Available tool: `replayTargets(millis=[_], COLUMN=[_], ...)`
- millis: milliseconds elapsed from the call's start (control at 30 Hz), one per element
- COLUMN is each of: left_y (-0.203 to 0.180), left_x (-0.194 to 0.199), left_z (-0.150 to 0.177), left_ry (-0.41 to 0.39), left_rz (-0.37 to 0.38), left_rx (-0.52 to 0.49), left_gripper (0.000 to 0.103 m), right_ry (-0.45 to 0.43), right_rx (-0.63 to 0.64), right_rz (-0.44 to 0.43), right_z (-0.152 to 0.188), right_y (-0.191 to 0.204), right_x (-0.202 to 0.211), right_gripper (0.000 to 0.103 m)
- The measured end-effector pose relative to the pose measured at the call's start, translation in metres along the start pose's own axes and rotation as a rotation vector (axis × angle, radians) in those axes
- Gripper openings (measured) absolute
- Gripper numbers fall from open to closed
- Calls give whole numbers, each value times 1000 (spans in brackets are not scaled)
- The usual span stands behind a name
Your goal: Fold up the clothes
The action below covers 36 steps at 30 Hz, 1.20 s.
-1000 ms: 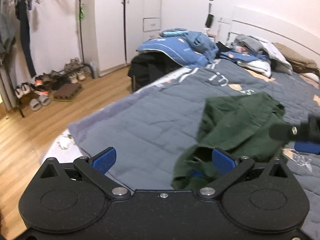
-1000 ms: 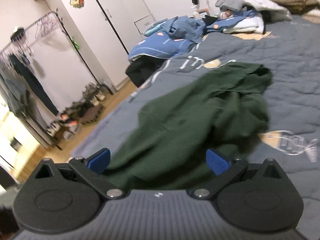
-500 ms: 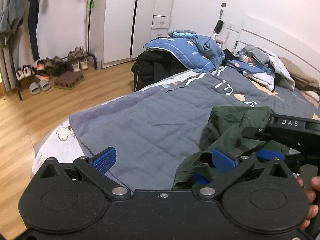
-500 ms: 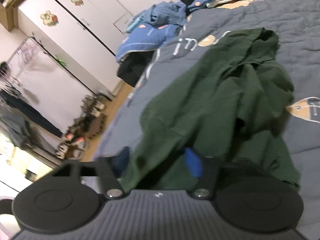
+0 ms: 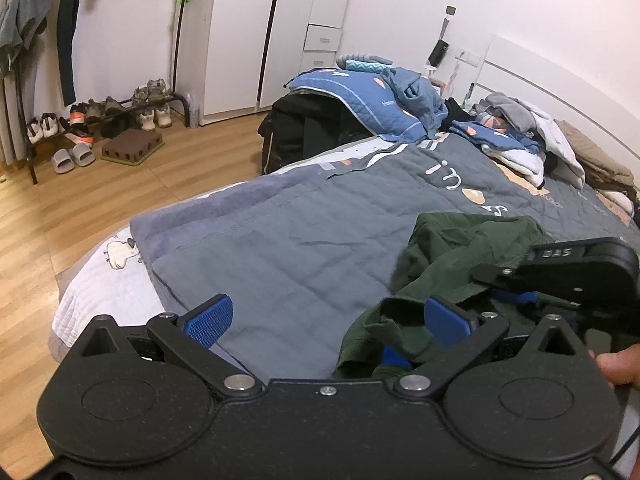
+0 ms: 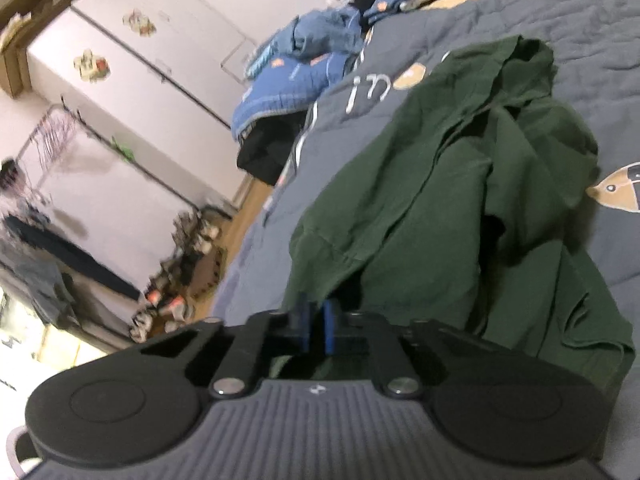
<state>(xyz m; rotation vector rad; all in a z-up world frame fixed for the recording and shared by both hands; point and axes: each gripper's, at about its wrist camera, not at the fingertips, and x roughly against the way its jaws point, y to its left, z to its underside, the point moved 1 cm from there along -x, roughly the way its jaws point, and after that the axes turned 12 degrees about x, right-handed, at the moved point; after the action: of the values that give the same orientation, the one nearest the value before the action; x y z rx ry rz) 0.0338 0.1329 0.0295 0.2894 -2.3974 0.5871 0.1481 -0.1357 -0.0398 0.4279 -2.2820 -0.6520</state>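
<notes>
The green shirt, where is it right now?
The green shirt lies crumpled on the grey quilt, at the right in the left wrist view. The right gripper pinches its near edge.

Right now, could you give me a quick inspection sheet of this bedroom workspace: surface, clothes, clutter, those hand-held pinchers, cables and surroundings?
Surface: grey quilted bedspread, wrinkled, printed with letters and fish.
Job's things: crumpled dark green cotton garment lying unfolded on the bedspread.
Clutter: heap of blue and grey bedding and clothes near the white headboard.
Grippers: left gripper open, one pad over the garment's edge; right gripper shut on the garment's near edge.
Cables: nothing seen.
Surroundings: wooden floor, shoe rack, white wardrobe, hanging clothes.
</notes>
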Motion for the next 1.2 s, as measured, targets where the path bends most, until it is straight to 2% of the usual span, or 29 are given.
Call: replayTargets(millis=[233, 333, 567, 667, 733, 833, 967, 1067, 1100, 1200], left_y=[-2, -11, -43, -58, -66, -72, -65, -57, -55, -49], left_x=[3, 6, 26, 27, 28, 33, 42, 40, 39, 34], left_z=[1, 6, 25, 37, 43, 48, 42, 34, 32, 27], left_ry=[16, 25, 6, 26, 27, -13, -93, -84, -76, -52], left_rz=[73, 92, 224, 256, 253, 244, 228, 202, 207, 215], left_rx=[48, 23, -88, -142, -182, -229, -206, -163, -147, -113], left_gripper=[103, 103, 103, 103, 103, 103, 103, 103, 103, 103], right_ry=[-136, -195, -314, -355, -334, -255, -166, -136, -127, -103], right_rx=[1, -5, -17, -35, -51, -79, -98, -107, -110, -109], right_rz=[-1, 11, 76, 119, 143, 107, 49, 6, -12, -40], right_z=[-23, -34, -44, -43, -38, -24, -5, 8, 12, 22], right_y=[-4, -11, -47, -66, -79, -91, -93, -87, -85, -77], right_x=[51, 81, 169, 201, 210, 202, 176, 156, 150, 134], right_gripper=[1, 1, 0, 0, 0, 4, 10, 26, 35, 45])
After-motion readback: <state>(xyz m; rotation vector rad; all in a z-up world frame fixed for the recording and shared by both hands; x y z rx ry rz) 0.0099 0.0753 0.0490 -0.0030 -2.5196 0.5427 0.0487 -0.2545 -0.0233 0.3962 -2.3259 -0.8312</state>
